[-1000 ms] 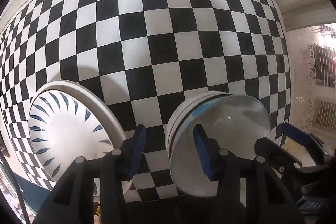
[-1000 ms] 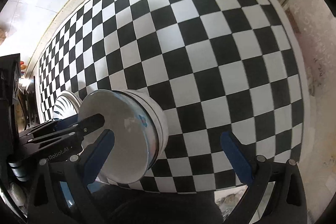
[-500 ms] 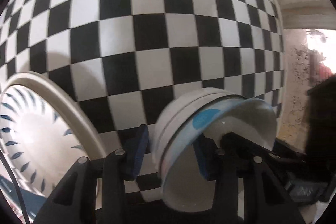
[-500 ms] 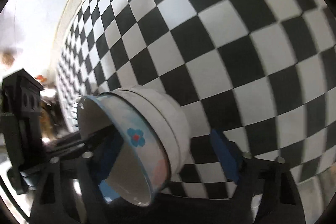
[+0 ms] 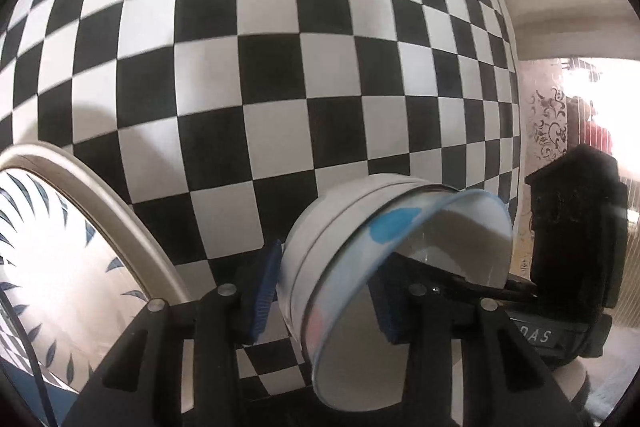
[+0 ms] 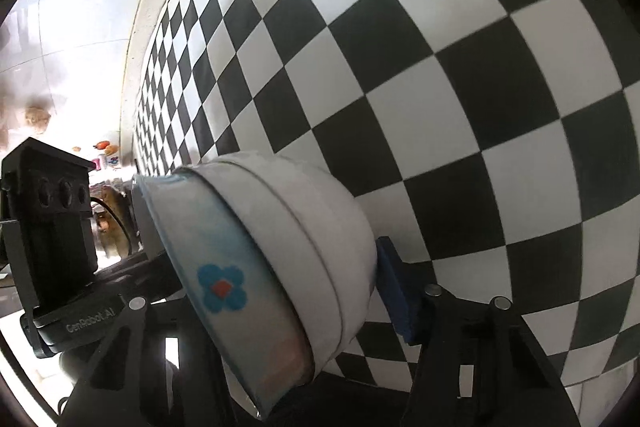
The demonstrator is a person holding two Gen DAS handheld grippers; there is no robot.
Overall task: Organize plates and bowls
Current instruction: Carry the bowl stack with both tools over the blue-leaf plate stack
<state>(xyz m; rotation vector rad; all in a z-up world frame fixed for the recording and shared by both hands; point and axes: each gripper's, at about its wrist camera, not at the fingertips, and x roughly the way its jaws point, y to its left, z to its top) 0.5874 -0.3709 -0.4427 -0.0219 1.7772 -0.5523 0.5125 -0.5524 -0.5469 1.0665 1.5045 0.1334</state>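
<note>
Close under both wrist cameras, the bowl stack (image 5: 360, 267) is tilting on its side over the checkered cloth (image 5: 280, 67). Left gripper (image 5: 326, 291) is clamping the stack's wall, one blue pad outside, one inside, jaws having just been closing. Right gripper (image 6: 288, 291) jaws have just been closing around the stack; whether both pads press, cannot tell. Beyond left, a leaf-patterned plate (image 5: 60, 267) is lying on the cloth.

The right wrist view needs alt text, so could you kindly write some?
The right gripper, whose jaws have just been closing, straddles the wall of a stack of white bowls on a black-and-white checkered cloth. The top bowl has a blue flower.
</note>
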